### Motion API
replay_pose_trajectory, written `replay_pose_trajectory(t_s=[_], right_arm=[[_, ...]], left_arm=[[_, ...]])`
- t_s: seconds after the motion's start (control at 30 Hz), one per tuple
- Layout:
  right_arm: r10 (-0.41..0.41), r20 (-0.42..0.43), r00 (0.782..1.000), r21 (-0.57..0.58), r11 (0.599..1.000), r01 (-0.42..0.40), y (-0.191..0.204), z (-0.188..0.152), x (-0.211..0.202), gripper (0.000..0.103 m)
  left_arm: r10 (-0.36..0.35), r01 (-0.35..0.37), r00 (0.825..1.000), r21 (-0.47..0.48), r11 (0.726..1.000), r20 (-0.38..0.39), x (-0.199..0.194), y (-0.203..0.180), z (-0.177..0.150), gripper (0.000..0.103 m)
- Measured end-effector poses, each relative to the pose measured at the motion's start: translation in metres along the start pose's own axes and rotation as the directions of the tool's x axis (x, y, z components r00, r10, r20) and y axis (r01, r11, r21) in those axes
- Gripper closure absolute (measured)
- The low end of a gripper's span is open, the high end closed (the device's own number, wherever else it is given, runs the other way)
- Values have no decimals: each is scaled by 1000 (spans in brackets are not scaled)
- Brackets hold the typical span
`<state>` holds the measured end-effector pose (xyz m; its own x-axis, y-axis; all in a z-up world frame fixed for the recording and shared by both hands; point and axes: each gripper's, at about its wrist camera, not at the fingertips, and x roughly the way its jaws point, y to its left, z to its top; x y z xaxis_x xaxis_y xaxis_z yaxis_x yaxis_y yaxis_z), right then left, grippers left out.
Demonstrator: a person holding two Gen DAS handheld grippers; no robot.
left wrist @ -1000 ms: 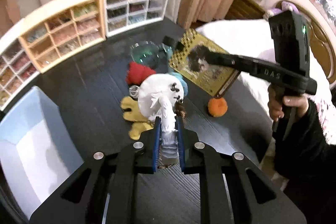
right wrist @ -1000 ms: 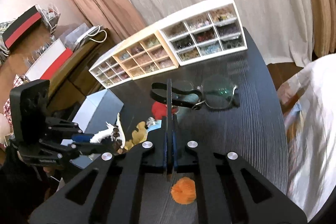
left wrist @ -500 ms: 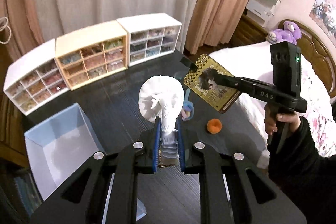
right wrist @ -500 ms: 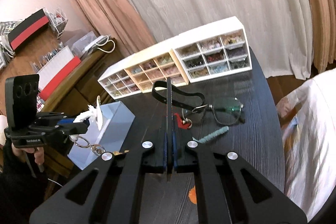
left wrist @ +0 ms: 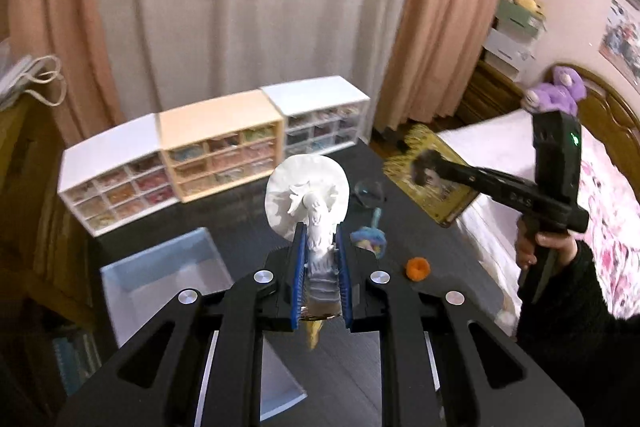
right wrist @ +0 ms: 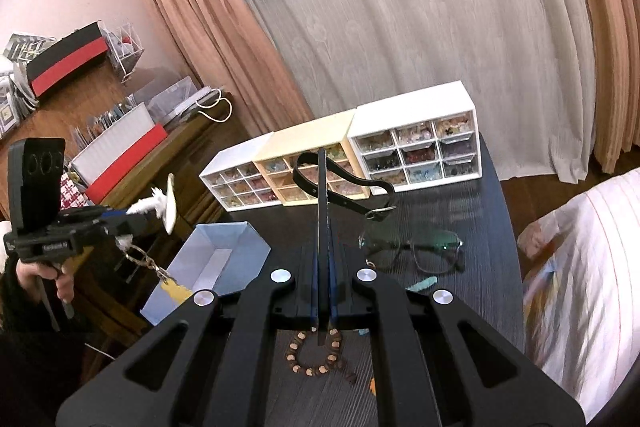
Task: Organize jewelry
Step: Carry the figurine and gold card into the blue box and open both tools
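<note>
My left gripper (left wrist: 319, 239) is shut on a white figurine keychain (left wrist: 306, 197), held high above the black table (left wrist: 248, 223); its chain and a yellow charm (right wrist: 176, 291) hang below. My right gripper (right wrist: 322, 195) is shut on a thin gold card (left wrist: 434, 175) seen edge-on, with a black strap (right wrist: 344, 187) looped on it. A light blue open box (left wrist: 160, 275) sits at the table's left. A wooden bead bracelet (right wrist: 316, 355) lies under the right gripper.
Three small drawer cabinets (right wrist: 348, 163) line the table's far edge. Eyeglasses (right wrist: 412, 247), an orange pompom (left wrist: 418, 268) and a blue-yellow fuzzy item (left wrist: 370, 237) lie on the table. A bed (right wrist: 580, 267) is right of the table, a cluttered wooden desk (right wrist: 80, 131) left.
Both grippers have risen well above the table with their items. The keychain has lifted clear of the pile on the table, and the card has moved up and right.
</note>
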<state>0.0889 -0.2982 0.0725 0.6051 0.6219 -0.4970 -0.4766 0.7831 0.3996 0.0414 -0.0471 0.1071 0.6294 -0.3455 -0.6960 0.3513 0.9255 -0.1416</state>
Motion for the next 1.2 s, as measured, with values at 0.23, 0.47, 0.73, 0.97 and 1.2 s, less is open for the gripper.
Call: replay_pose_trajectory(t_s=[0.23, 0.47, 0.73, 0.97, 1.2], right_arm=[[12, 8, 1000, -33, 999, -12, 16, 9, -1, 98], [54, 2, 999, -98, 994, -54, 52, 22, 9, 98], [126, -28, 992, -131, 983, -128, 99, 25, 34, 98], [197, -80, 977, -151, 967, -207, 139, 19, 60, 98], [265, -190, 945, -147, 944, -294, 176, 8, 102, 98]], left_arm=[[107, -103, 993, -70, 992, 55, -37, 43, 7, 88], [192, -180, 980, -159, 971, 58, -57, 87, -12, 88], [215, -213, 976, -194, 957, -11, -46, 102, -55, 88], [197, -207, 978, -237, 949, -65, -20, 108, -95, 88], [208, -238, 968, -259, 936, -138, 6, 119, -128, 88]])
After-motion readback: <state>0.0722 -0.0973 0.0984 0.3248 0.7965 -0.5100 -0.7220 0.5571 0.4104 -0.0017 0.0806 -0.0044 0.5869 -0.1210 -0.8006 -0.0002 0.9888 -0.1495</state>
